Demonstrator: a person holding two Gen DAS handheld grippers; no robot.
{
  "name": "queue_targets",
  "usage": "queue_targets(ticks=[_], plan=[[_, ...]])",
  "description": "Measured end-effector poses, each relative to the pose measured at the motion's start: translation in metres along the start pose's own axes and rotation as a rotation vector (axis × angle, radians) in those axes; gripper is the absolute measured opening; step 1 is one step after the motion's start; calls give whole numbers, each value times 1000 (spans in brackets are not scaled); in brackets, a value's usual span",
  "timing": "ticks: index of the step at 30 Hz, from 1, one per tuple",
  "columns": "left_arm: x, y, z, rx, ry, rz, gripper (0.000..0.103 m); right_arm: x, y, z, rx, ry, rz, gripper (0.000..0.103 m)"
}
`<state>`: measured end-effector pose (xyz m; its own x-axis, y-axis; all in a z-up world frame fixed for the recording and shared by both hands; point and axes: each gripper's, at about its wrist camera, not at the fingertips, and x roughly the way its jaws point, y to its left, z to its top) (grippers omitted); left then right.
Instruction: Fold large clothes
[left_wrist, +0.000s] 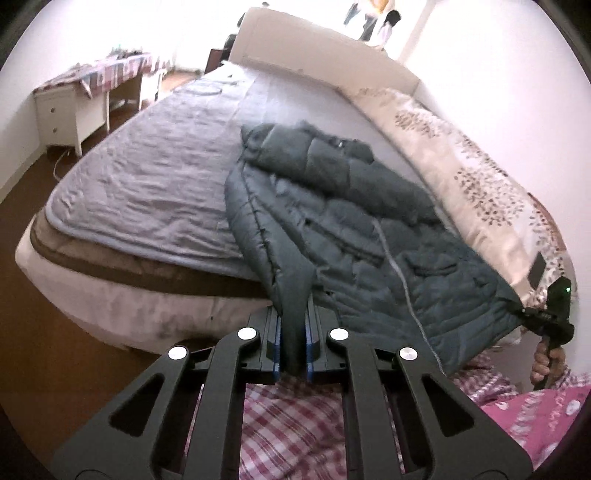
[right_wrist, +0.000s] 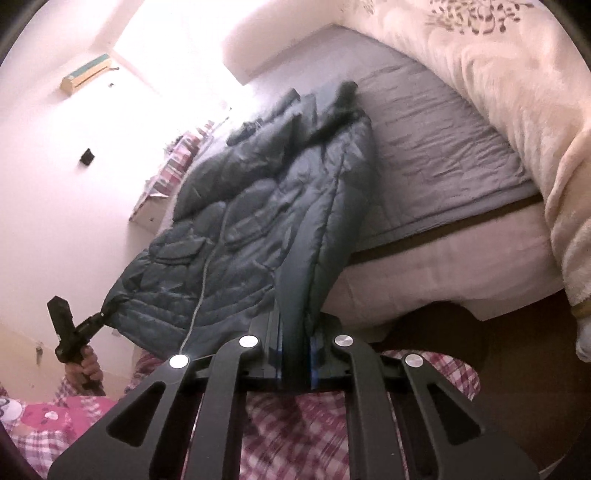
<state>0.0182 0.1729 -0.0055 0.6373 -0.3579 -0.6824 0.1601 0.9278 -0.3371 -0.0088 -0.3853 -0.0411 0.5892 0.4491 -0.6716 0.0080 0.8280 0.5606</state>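
A dark teal quilted puffer jacket (left_wrist: 351, 221) lies stretched on the bed (left_wrist: 147, 177), its hem pulled over the bed's near edge. My left gripper (left_wrist: 293, 332) is shut on one bottom corner of the hem. My right gripper shows in the left wrist view (left_wrist: 532, 315) at the right, shut on the other corner. In the right wrist view the jacket (right_wrist: 251, 221) runs away from me, my right gripper (right_wrist: 295, 343) is shut on its hem, and my left gripper (right_wrist: 99, 317) grips the far corner. A sleeve lies folded across the upper part.
A floral cream duvet (left_wrist: 461, 155) is piled along the bed's right side by the wall. A white desk (left_wrist: 81, 99) with a checked cloth stands at the far left. Brown floor (left_wrist: 55, 350) lies below the bed. The headboard (left_wrist: 325, 55) is at the back.
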Motion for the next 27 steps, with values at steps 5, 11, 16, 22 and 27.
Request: queue_targets(ticks=[5, 11, 16, 22, 27], plan=[[-31, 0, -5, -23, -28, -40, 9, -20, 1, -7, 21, -25, 28, 11], [-56, -3, 0, -45, -76, -65, 9, -44, 9, -5, 28, -59, 83, 11], [-58, -7, 32, -58, -129, -93, 9, -53, 19, 29, 24, -117, 138, 11], [-39, -11, 100, -69, -184, -117, 9, -48, 31, 113, 28, -166, 158, 11], [1, -13, 178, -76, -216, -99, 10, -21, 45, 198, 12, -201, 112, 11]])
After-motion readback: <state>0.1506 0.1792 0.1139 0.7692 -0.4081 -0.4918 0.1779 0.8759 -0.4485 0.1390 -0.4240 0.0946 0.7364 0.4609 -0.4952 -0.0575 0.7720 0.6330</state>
